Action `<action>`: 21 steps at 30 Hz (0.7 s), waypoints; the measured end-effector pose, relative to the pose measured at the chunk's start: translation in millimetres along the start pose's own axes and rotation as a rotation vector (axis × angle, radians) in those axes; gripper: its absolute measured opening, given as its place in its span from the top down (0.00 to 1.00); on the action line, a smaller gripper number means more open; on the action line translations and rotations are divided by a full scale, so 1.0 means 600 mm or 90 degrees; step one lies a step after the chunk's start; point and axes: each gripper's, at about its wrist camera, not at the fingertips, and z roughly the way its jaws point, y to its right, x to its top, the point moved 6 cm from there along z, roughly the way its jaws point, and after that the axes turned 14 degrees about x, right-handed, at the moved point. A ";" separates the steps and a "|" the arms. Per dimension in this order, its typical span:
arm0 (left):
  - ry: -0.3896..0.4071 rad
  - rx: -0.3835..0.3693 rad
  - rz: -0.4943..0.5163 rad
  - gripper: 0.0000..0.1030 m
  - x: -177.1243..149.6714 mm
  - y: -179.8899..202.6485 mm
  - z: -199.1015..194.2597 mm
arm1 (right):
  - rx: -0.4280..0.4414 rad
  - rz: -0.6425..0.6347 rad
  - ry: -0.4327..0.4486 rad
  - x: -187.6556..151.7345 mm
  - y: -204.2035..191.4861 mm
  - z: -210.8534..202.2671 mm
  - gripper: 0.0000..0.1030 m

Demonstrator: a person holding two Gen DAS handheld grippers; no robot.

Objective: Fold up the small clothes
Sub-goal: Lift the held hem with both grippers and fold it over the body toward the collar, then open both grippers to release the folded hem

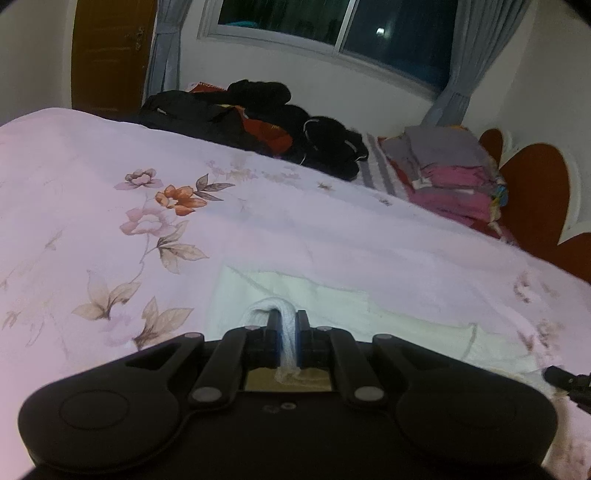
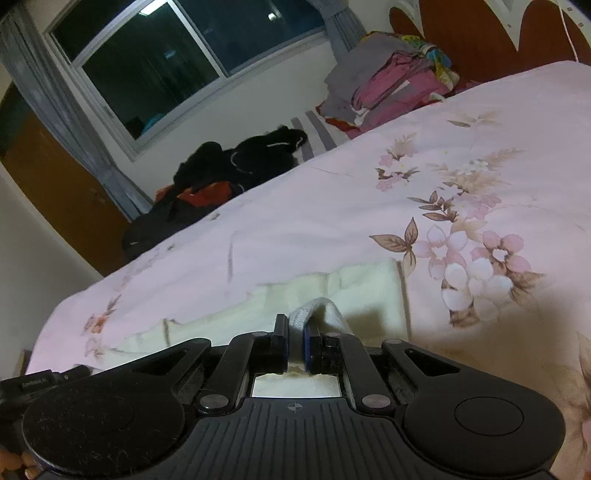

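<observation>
A small white garment (image 1: 332,306) lies flat on the pink floral bedspread (image 1: 110,166), just ahead of both grippers. My left gripper (image 1: 287,317) is shut on a bunched fold of its white cloth, which runs back between the two black fingers. In the right wrist view the same white garment (image 2: 351,291) spreads leftwards, and my right gripper (image 2: 295,325) is shut on another pinched edge of it. The tip of the right gripper shows at the lower right edge of the left wrist view, and the left gripper (image 2: 33,384) shows at the lower left of the right wrist view.
A heap of black and red clothes (image 1: 266,122) lies at the far side of the bed. A stack of folded pink and grey clothes (image 1: 450,173) sits by the red headboard (image 1: 535,192). Behind are a window (image 1: 332,26), grey curtains and a wooden door (image 1: 107,55).
</observation>
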 end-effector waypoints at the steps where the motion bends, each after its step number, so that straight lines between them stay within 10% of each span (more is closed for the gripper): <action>1: -0.007 0.004 0.001 0.92 0.001 0.003 0.009 | -0.008 0.002 -0.001 0.003 0.006 0.007 0.93; 5: -0.010 0.022 -0.006 0.71 0.011 0.006 0.029 | -0.018 0.012 0.001 0.016 0.023 0.024 0.90; 8: 0.009 0.020 -0.027 0.53 0.030 -0.005 0.025 | -0.029 -0.019 0.024 0.029 0.022 0.019 0.41; 21: -0.011 0.021 0.081 0.52 -0.011 0.015 0.061 | -0.044 -0.126 -0.045 0.005 0.040 0.068 0.47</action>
